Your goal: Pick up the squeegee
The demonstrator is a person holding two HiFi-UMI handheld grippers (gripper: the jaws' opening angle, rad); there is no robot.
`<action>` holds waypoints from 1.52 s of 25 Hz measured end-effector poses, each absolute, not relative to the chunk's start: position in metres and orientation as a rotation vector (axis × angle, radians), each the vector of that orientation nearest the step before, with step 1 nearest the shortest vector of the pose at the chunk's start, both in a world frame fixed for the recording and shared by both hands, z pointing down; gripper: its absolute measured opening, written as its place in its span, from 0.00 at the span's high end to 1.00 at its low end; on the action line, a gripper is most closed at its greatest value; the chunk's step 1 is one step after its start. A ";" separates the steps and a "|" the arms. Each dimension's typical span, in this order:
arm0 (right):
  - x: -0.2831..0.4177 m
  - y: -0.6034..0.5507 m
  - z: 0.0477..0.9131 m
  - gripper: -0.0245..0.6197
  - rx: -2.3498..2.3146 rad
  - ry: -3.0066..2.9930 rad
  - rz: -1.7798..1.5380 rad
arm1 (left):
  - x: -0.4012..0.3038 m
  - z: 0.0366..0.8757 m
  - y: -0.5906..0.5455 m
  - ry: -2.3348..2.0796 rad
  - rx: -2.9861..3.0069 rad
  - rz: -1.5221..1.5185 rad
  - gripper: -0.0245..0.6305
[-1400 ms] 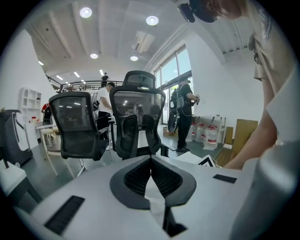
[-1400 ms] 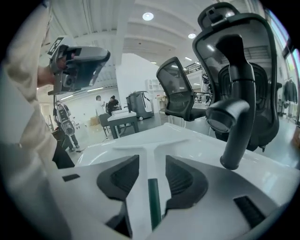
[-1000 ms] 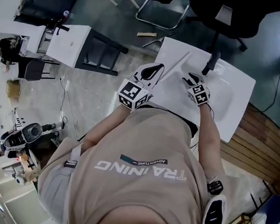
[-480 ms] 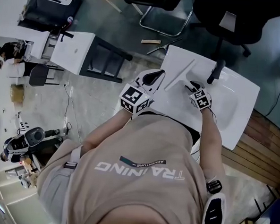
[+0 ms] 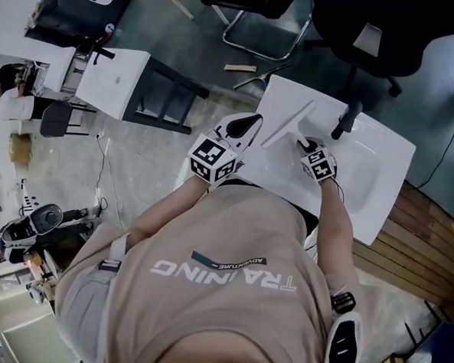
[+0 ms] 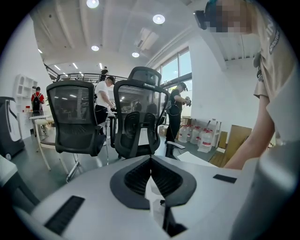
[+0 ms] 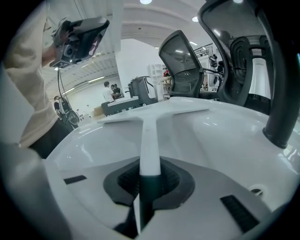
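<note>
Bright, even indoor light from round ceiling lamps, soft glare on the white sink, fisheye bending with black corners in both gripper views, nearest foreground blurred.

The squeegee is white and T-shaped, its handle ending in a dark grip. Its blade rests along the left ledge of the sink, handle reaching over the basin.

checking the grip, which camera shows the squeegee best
The right gripper view: the squeegee fills it, handle between the right gripper's jaws, which have just been closing onto it. The head view shows it small on the sink. The left gripper view misses it.
</note>
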State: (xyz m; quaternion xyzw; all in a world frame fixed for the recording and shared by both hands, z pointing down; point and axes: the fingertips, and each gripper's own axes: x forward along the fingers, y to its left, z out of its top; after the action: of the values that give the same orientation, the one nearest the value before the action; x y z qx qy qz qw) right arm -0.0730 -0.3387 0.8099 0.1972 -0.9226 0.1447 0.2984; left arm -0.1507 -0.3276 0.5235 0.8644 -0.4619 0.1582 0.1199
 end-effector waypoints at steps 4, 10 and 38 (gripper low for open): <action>-0.070 -0.335 0.802 0.88 0.510 -2.449 0.369 | -0.147 0.528 -0.328 -1.342 2.528 0.441 0.94; -0.068 -0.331 0.777 0.88 0.532 -2.448 0.360 | -0.143 0.524 -0.325 -1.343 2.538 0.384 0.94; -0.033 -0.313 0.627 0.88 0.597 -2.419 0.137 | -0.187 0.519 -0.311 -1.632 2.364 0.131 0.94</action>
State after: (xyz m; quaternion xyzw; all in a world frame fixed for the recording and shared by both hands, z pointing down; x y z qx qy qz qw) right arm -0.0325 -0.3126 0.6265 0.2268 -0.9192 0.0520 0.3177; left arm -0.1871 -0.3109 0.5193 0.8149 -0.5624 0.0453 0.1326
